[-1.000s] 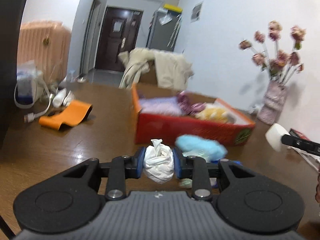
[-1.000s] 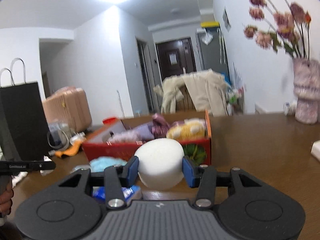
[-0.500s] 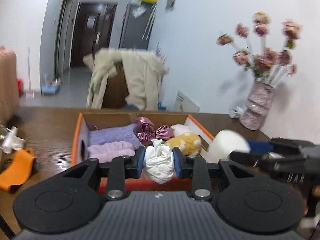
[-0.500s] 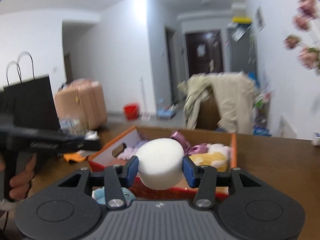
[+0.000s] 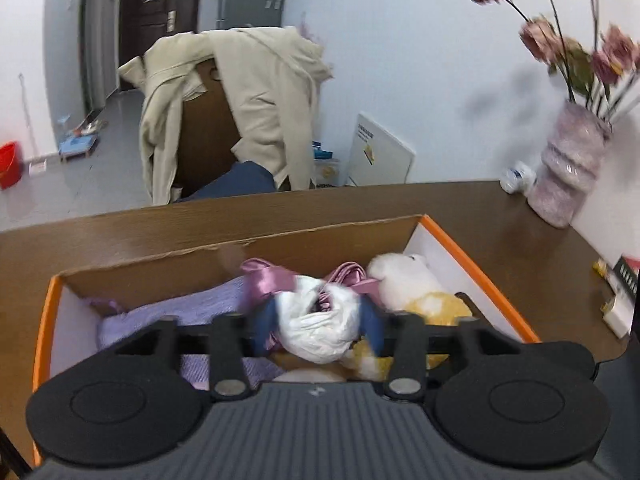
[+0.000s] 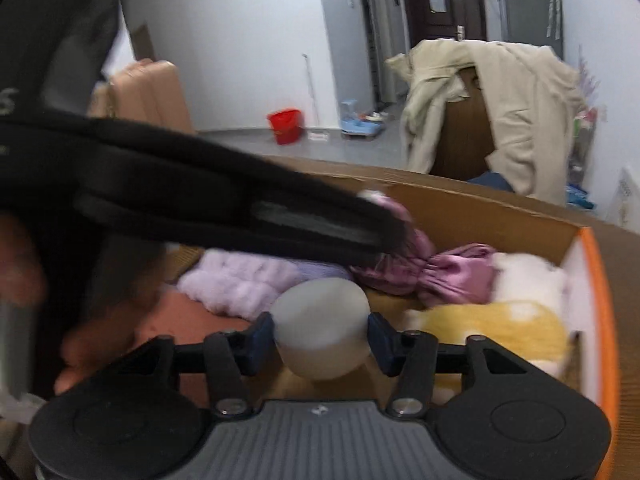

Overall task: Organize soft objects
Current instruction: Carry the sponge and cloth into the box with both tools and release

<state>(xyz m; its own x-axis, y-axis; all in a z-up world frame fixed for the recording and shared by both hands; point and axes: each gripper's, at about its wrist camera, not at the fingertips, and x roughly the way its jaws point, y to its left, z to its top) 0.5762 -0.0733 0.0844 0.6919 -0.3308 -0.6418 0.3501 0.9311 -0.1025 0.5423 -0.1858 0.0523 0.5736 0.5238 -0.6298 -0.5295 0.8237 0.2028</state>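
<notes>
Your left gripper (image 5: 318, 326) has just been spreading, the white bundle (image 5: 316, 326) loose between its fingers; your right gripper (image 6: 320, 340), also opening, flanks the foam puff (image 6: 322, 336) over the box (image 6: 600, 300).

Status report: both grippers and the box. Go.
Left gripper jaws just opening, white cloth bundle between them, over orange box. Right gripper opening around white foam puck. Nothing blocking.

Glossy pink satin bows (image 5: 272, 280) beside matt lilac knit cloth (image 5: 192, 312) and fluffy plush toy (image 5: 408, 280) inside raw brown cardboard box (image 5: 168, 264) with orange edging, on smooth, faintly shiny wood-grain table (image 5: 120, 228); crinkled white fabric bundle (image 5: 316, 328); smooth matt foam puck (image 6: 322, 330).
</notes>
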